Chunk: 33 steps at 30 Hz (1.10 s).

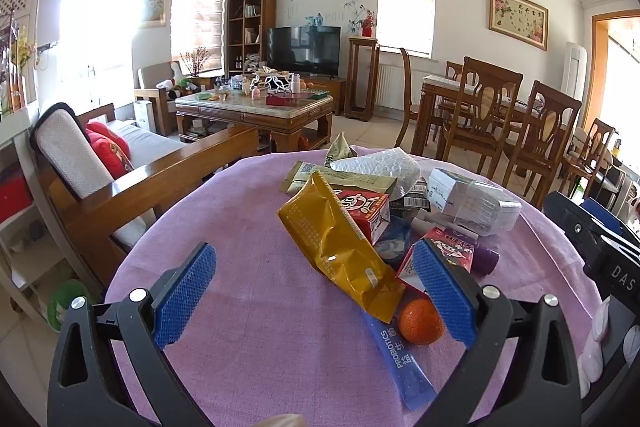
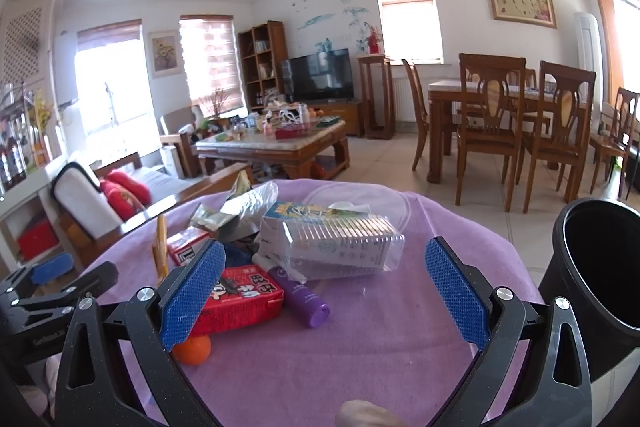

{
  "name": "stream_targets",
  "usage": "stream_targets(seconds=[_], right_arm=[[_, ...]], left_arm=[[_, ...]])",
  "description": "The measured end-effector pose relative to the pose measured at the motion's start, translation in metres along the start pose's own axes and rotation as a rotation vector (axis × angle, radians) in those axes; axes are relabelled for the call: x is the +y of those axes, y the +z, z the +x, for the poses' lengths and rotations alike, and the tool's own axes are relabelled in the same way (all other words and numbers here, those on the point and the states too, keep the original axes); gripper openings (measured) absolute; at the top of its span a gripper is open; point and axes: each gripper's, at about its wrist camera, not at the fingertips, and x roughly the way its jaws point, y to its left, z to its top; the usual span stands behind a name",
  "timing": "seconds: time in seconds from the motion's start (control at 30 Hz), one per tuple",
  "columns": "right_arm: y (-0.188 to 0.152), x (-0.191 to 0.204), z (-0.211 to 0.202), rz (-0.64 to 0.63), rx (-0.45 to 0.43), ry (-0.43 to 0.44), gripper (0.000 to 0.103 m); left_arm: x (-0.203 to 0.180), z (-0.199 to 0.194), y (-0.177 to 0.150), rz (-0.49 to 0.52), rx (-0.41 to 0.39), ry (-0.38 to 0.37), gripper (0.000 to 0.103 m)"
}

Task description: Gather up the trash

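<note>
My left claw (image 1: 316,301) is spread wide and empty over the counter (image 1: 248,307) with its woven lilac cloth, blue mesh pads flanking a crinkled yellow foil pouch (image 1: 340,247), a round orange (image 1: 421,320) and a flat blue probiotics sachet (image 1: 400,363). My right claw (image 2: 326,295) also gapes empty, with a glossy red carton (image 2: 240,301) touching its left pad, beside a purple tube (image 2: 300,295) and a ribbed clear plastic box (image 2: 340,239). Trash is heaped mid-counter; bare cloth lies near me, and the smooth black bin (image 2: 596,267) stands off the right edge.

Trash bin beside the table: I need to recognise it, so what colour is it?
Black trash bin, plain, seen best in the right wrist view.
</note>
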Motion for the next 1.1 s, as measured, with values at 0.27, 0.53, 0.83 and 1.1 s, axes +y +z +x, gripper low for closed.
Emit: stream_targets(seconds=[0.27, 0.53, 0.83, 1.1], right_arm=[[-0.0003, 0.0005, 0.0003, 0.002, -0.001, 0.001, 0.099], [0.0000, -0.0003, 0.0000, 0.005, 0.000, 0.002, 0.099], [0.0004, -0.0020, -0.0009, 0.007, -0.001, 0.003, 0.099], [0.0005, -0.0023, -0.0012, 0.009, -0.001, 0.004, 0.099]], left_arm=[[0.0001, 0.0003, 0.0004, -0.003, 0.002, -0.001, 0.098], [-0.0002, 0.0005, 0.0001, -0.005, 0.003, -0.001, 0.098], [-0.0004, 0.0004, 0.0002, -0.005, 0.002, -0.001, 0.098], [-0.0004, 0.0006, 0.0003, -0.004, 0.003, -0.001, 0.098]])
